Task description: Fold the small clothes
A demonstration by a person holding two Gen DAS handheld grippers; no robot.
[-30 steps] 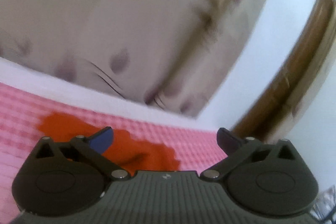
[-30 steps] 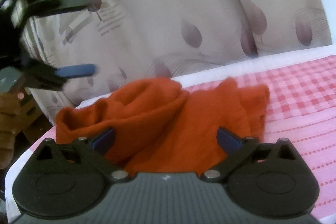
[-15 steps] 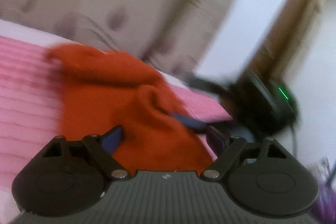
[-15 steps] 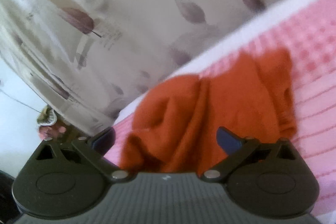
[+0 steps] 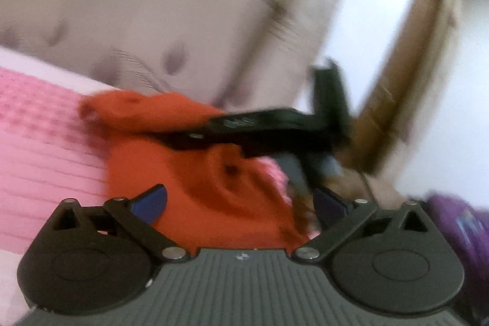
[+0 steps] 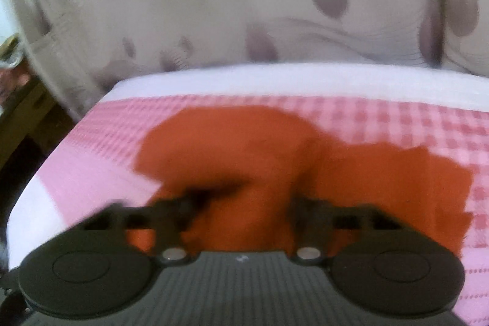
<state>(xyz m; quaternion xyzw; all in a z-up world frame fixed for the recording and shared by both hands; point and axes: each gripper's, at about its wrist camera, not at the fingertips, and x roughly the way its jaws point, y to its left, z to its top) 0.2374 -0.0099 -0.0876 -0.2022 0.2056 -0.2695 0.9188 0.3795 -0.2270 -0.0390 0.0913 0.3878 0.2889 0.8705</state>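
A crumpled orange-red garment lies on a pink checked cloth; it also shows in the right wrist view. My left gripper is open, its blue pads either side of the garment's near edge. My right gripper has its jaws drawn in around a fold of the garment, blurred by motion. In the left wrist view the right gripper reaches in from the right onto the garment.
The pink checked cloth covers a white-edged surface. A pale leaf-patterned curtain hangs behind. A wooden door frame and a purple object are at the right.
My right gripper has dropped onto the garment and its jaws have narrowed on a fold. The left view has swung so that the right gripper now crosses it.
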